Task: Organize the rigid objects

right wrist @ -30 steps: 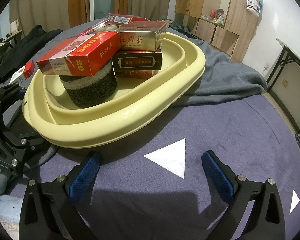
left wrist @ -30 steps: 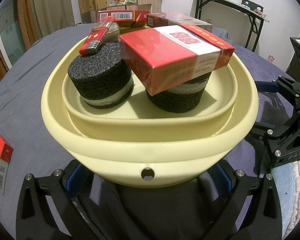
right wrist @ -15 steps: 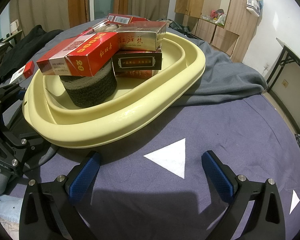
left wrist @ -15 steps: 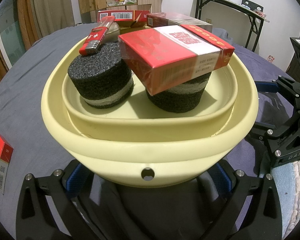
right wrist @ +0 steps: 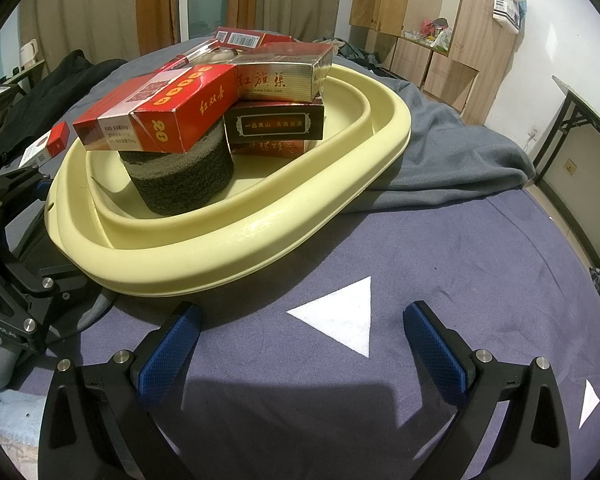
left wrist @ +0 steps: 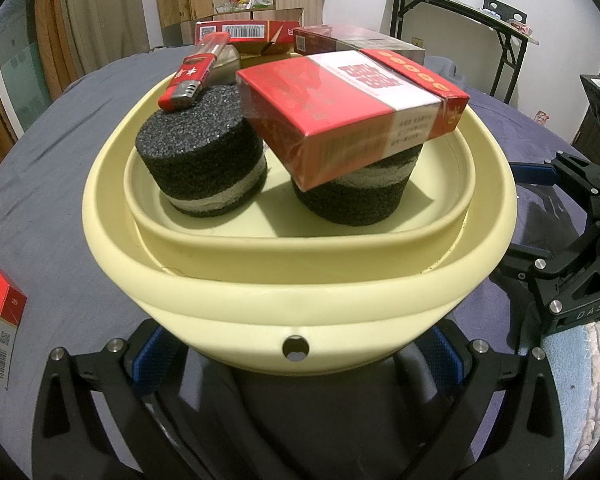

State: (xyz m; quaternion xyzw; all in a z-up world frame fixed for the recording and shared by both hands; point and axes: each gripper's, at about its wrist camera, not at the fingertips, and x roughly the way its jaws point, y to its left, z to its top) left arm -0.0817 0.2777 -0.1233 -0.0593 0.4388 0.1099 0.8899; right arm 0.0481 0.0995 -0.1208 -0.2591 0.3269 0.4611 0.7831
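Purple cloth covers the tabletop (right wrist: 440, 240), carrying a cream basin (left wrist: 300, 296) stacked with red cigarette packs.
One red-and-white pack (left wrist: 352, 112) tilts on a black foam block (left wrist: 356, 196); a lighter (left wrist: 192, 76) rests on another. Left gripper (left wrist: 296, 350) straddles the basin's near rim, spread wide; right gripper (right wrist: 300, 344) gapes, holding nothing.
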